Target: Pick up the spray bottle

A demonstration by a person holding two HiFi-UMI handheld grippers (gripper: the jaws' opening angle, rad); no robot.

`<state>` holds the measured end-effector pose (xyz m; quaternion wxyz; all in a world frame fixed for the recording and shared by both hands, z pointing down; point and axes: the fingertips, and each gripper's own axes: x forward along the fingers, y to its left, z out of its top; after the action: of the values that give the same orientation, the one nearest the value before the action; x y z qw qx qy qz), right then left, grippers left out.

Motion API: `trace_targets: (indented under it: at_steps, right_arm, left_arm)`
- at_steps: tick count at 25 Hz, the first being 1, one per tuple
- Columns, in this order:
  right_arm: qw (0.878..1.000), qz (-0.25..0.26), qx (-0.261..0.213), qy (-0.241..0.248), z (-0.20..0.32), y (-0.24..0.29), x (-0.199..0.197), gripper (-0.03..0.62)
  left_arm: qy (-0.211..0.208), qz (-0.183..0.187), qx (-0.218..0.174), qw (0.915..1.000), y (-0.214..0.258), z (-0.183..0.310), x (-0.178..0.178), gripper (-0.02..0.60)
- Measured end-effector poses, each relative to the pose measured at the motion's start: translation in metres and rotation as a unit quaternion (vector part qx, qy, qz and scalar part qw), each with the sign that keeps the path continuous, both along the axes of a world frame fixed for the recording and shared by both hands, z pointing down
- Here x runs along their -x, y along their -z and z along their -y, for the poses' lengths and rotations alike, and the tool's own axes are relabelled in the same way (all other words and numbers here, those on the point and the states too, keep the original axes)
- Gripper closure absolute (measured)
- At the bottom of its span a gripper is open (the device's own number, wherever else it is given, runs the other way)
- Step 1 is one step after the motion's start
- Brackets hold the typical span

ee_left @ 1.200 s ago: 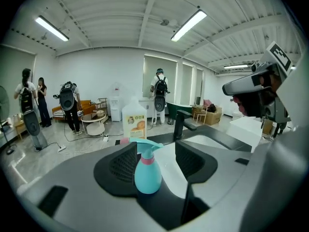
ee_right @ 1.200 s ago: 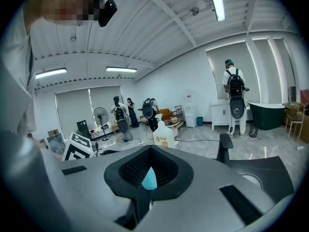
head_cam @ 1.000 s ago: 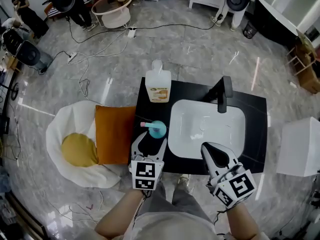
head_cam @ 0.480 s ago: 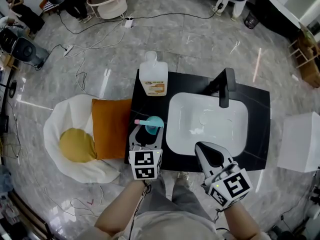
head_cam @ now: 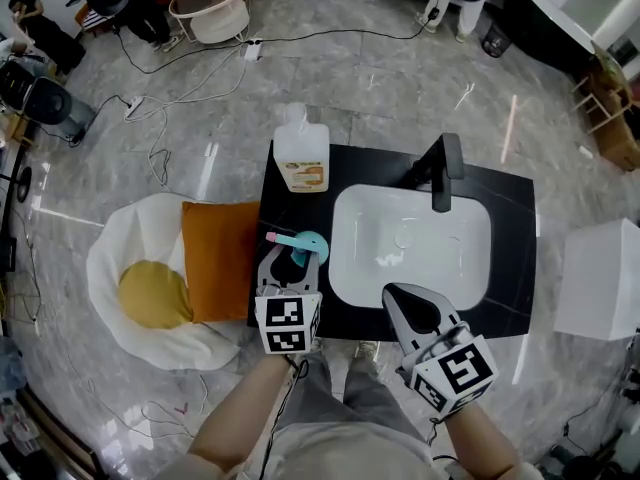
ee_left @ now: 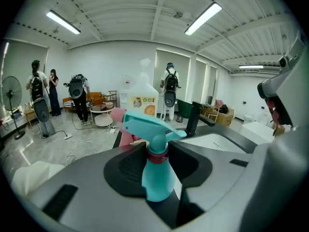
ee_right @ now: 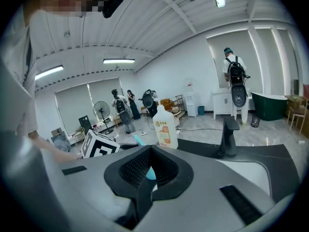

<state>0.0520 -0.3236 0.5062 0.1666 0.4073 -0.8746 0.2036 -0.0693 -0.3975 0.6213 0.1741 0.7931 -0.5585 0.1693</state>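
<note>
Where the spray bottle stands: the teal spray bottle [head_cam: 306, 249] is upright on the black table [head_cam: 505, 268], near its left edge, just left of the white sink [head_cam: 343, 268]; its pink-tipped nozzle points away from the sink.
Left hand-held gripper [head_cam: 297, 261]: its jaws have just been closing with the bottle between them. In the left gripper view they sit against both sides of the bottle's body, just under the red collar, clenched on it.
Right hand-held gripper [head_cam: 400, 296]: jaws pressed together with nothing in them, hovering over the sink's front rim, well apart from the bottle.
Behind the bottle: a white jug [head_cam: 301, 158] with an orange label stands at the table's far left corner.
Faucet [head_cam: 441, 173]: black, at the sink's far rim.
Left of the table: an orange cushion [head_cam: 218, 260] lies on a white floor seat [head_cam: 120, 253], beside a yellow cushion [head_cam: 152, 296].
</note>
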Motion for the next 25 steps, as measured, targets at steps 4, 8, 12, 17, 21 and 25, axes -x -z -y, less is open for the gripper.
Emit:
trace_targets:
  at_steps: [4,8,12,17,21,25]
  right_arm:
    - [1.0,0.009,-0.009,0.002,-0.001,0.015,0.004,0.566]
    - [0.999,0.029,-0.03,0.003,-0.002,0.044,0.007,0.566]
    - [0.997,0.035,-0.065,0.001,-0.002,0.082,0.006,0.566]
    - [0.992,0.034,-0.121,0.002,-0.008,0.133,-0.002,0.566]
    - [0.986,0.02,-0.168,-0.007,-0.008,0.168,-0.013,0.566]
    - [0.98,0.025,-0.199,-0.011,-0.017,0.196,-0.019,0.566]
  left_arm:
    - [-0.006,0.002,-0.011,0.9999,0.015,-0.005,0.003,0.434]
    - [-0.014,0.003,-0.03,0.9994,0.04,-0.011,0.007,0.436]
    - [-0.032,0.017,-0.045,0.9983,0.073,-0.016,0.01,0.437]
    - [-0.067,0.04,-0.088,0.9931,0.131,-0.02,0.004,0.437]
    - [-0.082,0.043,-0.117,0.9887,0.181,-0.021,-0.002,0.437]
    - [-0.083,0.04,-0.148,0.9847,0.225,-0.026,0.002,0.437]
